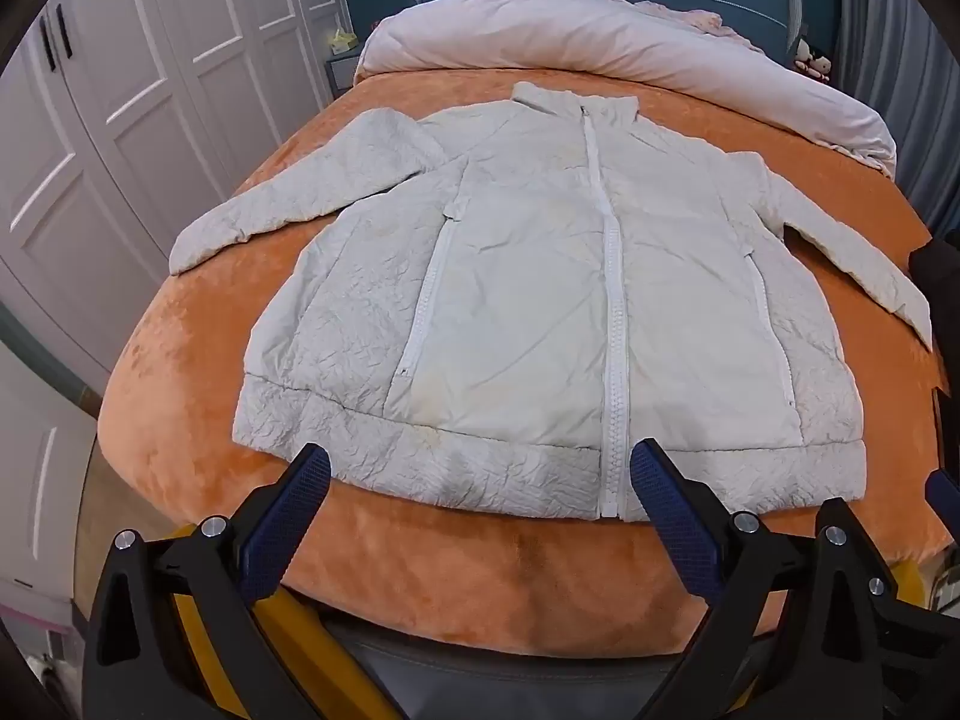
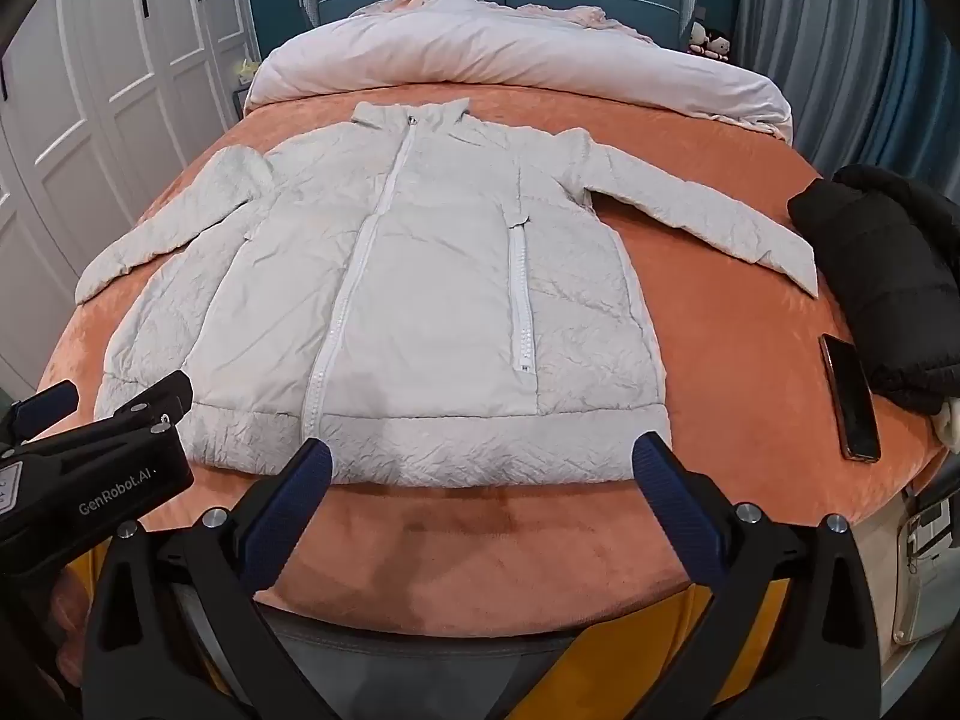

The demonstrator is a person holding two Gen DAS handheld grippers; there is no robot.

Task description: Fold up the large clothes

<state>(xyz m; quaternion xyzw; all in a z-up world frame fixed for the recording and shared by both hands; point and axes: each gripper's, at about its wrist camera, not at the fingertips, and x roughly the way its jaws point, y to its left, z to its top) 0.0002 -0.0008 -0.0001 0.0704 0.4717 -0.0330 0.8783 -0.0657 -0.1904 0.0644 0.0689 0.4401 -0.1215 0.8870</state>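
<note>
A white quilted jacket [image 1: 528, 300] lies flat and zipped on the orange bed cover [image 1: 480, 576], collar away from me, both sleeves spread out to the sides. It also shows in the right wrist view [image 2: 420, 300]. My left gripper [image 1: 480, 468] is open and empty, hovering just before the jacket's hem near the front zip. My right gripper [image 2: 480, 462] is open and empty, in front of the hem's right half. The left gripper's body [image 2: 90, 468] shows at the left of the right wrist view.
A rolled pink duvet [image 2: 510, 60] lies across the head of the bed. A black jacket [image 2: 888, 276] and a phone [image 2: 849, 396] lie at the bed's right edge. White wardrobe doors [image 1: 120, 120] stand to the left. Blue headboard behind.
</note>
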